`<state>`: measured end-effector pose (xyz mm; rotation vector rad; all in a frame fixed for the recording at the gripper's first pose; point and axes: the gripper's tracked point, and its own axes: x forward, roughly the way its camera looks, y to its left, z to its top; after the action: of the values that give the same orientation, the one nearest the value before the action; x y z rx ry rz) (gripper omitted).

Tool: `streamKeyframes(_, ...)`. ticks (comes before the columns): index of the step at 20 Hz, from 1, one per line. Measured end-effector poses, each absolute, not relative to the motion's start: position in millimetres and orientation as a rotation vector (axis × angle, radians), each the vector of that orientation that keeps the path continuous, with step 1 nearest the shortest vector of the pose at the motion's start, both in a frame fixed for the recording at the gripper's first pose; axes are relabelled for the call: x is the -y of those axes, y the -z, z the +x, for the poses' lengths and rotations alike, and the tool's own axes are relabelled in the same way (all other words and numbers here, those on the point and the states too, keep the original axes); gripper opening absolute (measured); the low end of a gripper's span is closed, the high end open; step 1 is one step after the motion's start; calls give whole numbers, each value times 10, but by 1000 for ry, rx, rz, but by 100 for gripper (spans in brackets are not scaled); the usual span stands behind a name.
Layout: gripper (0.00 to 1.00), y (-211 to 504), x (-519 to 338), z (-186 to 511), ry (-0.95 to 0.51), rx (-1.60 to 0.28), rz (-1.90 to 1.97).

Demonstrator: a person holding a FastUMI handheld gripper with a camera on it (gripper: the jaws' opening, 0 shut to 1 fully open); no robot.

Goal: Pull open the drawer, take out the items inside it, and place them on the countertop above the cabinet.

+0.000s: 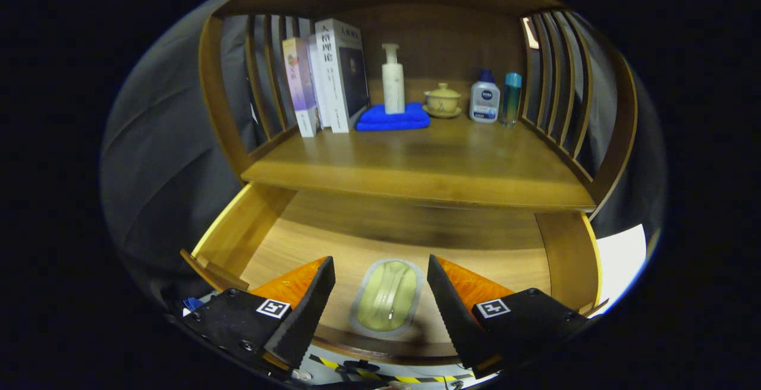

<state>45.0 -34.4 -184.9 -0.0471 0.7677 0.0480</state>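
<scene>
Drawer of a wooden cabinet stands pulled open, and the gripper hangs above its front with fingers spread wide, gripping nothing. Between the fingers, flat on the drawer floor near the front wall, lies a sealed pouch, pale green with a clear border. It is the one item visible inside; the drawer's rear is shadowed under the countertop.

Risk lies in the pouch's flatness. It sits flush on the wood, so closing fingers may slide over its top or push it against the front wall rather than lift it. Its film looks slick and its filling soft, so a pinch near the edge could slip. Lifting too steeply could also catch the overhanging countertop lip.

Countertop space is bare at the front; at the back stand books, a white pump bottle on a folded blue cloth, a lidded tea bowl, a bottle whose label appears to read NIVEA, and a slim teal bottle. Book spines carry Chinese characters, too small to read.
</scene>
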Motion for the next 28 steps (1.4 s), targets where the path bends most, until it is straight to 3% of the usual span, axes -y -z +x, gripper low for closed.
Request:
streamKeyframes(6, 97, 2207, 427, 471, -10, -909, -11)
streamKeyframes(10, 88, 2331, 506, 506, 22, -930, -14)
streamKeyframes(14, 60, 2417, 540, 513, 33, -945, 9)
streamKeyframes(17, 25, 2417, 542, 521, 36, -924, 34)
streamKeyframes(28, 25, 1831, 453, 509, -24, -736, -11)
